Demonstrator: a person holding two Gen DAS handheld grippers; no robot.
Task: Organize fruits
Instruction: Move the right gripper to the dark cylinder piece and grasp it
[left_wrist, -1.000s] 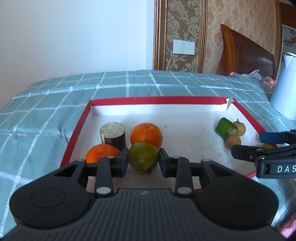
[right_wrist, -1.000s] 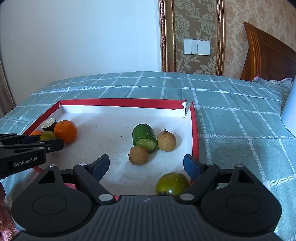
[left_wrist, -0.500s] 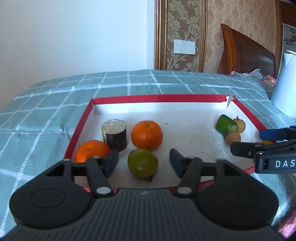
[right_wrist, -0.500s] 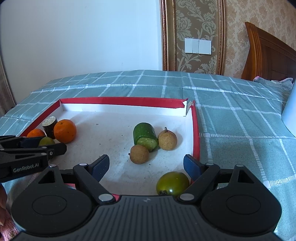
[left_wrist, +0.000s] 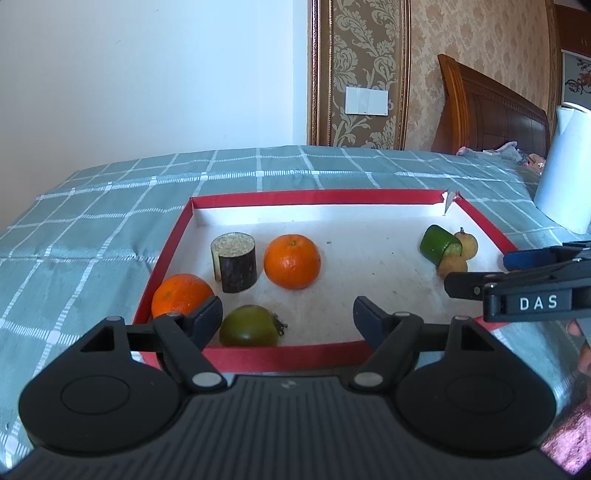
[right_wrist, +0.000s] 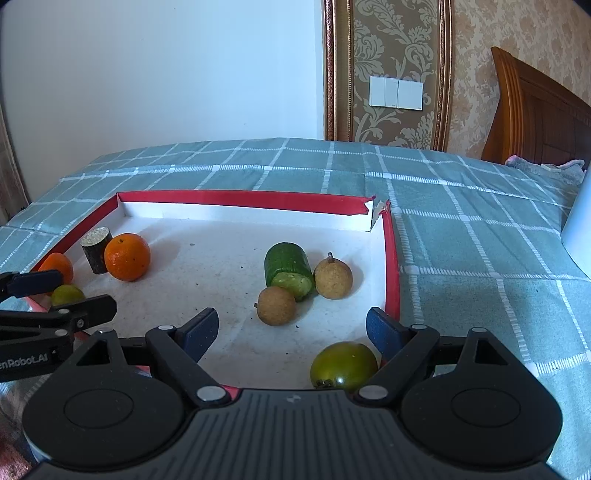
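A red-rimmed white tray (left_wrist: 314, 196) lies on the checked bedcover. At its left sit two oranges (left_wrist: 291, 261) (left_wrist: 181, 300), a dark cut cylinder (left_wrist: 234, 261) and a green tomato (left_wrist: 249, 326). My left gripper (left_wrist: 288, 320) is open and empty, just behind that tomato. At the tray's right lie a green cucumber piece (right_wrist: 289, 270), two brown longans (right_wrist: 276, 305) (right_wrist: 333, 277) and a second green tomato (right_wrist: 344, 365). My right gripper (right_wrist: 291, 332) is open and empty above the tray's near right corner, that tomato by its right finger.
A white kettle-like vessel (left_wrist: 565, 166) stands on the bedcover right of the tray. The tray's far right corner (right_wrist: 376, 212) is torn. A wooden headboard (left_wrist: 487, 114) and the wall lie beyond.
My left gripper opened, let go of the green tomato and drew back towards me. The tomato stays in the tray's near left part. The right gripper barely moved.
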